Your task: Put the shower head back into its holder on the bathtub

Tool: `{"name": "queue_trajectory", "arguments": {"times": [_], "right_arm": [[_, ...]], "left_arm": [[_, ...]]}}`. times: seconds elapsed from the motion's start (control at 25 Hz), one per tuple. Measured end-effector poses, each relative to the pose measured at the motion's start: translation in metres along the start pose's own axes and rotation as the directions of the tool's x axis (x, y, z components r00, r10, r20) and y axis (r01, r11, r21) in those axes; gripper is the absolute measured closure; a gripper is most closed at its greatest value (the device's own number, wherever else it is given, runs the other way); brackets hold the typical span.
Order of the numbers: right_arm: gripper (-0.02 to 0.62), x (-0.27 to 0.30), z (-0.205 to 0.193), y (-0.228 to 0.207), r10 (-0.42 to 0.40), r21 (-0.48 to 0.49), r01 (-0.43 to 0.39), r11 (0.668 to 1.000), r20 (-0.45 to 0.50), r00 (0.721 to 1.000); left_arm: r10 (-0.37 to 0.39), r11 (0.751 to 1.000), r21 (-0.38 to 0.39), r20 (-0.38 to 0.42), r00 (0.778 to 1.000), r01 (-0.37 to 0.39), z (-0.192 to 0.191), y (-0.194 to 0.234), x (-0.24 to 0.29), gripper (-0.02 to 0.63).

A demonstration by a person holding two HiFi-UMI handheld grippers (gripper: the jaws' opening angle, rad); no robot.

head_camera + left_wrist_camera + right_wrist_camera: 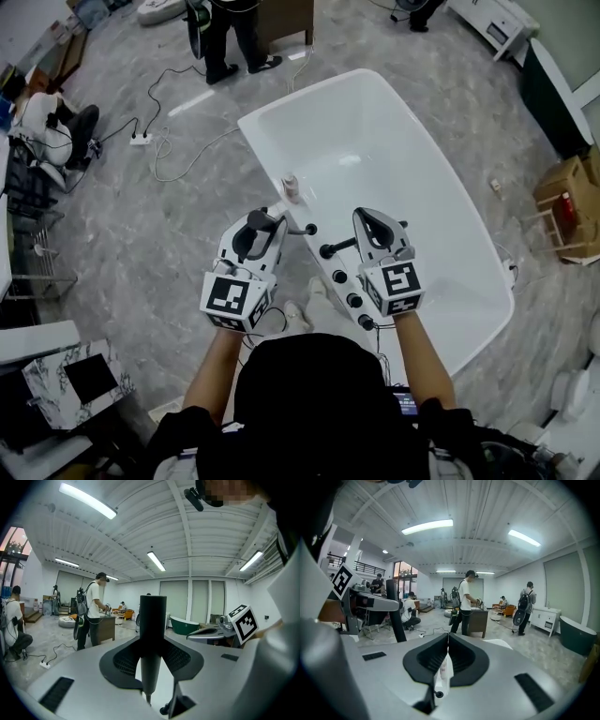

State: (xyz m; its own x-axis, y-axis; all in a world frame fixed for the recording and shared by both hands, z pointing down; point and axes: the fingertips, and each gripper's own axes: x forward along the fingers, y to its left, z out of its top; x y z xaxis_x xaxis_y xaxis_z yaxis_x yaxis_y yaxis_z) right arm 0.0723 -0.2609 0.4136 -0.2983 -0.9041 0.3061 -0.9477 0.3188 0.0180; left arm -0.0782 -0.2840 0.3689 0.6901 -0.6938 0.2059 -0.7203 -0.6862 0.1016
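The shower head (152, 634) is a black stick-shaped hand shower, and it stands upright between the jaws of my left gripper (151, 667), which is shut on it. From the right gripper view the same rod (395, 616) sticks out above and below the left gripper at the left. In the head view my left gripper (279, 220) hovers over the near rim of the white bathtub (441, 178). My right gripper (361, 213) is beside it with jaws shut and nothing between them. Black tap fittings (339, 277) line the rim under both grippers.
A small pale bottle (291, 187) stands on the tub rim just beyond the left gripper. Cables and a power strip (141, 138) lie on the grey floor. People stand at the far end (234, 37). A wooden crate (567, 192) sits to the right, and a marble-topped stand (70, 380) to the lower left.
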Motion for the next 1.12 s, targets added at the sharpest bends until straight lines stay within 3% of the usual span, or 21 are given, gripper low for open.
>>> {"name": "queue_trajectory", "arguments": {"times": [0.44,1.12], "right_arm": [[0.574,0.048,-0.066,-0.034,0.043,0.047,-0.037,0.998,-0.124,0.991],[0.574,0.097,-0.165,-0.035,0.128,0.112,-0.101,0.989,-0.274,0.953]], "left_arm": [[-0.006,0.999,-0.035,-0.146,0.989,0.001,-0.076,0.011,0.061,0.46],[-0.047,0.996,-0.079,-0.264,0.963,0.027,-0.178,0.019,0.123,0.459]]}}
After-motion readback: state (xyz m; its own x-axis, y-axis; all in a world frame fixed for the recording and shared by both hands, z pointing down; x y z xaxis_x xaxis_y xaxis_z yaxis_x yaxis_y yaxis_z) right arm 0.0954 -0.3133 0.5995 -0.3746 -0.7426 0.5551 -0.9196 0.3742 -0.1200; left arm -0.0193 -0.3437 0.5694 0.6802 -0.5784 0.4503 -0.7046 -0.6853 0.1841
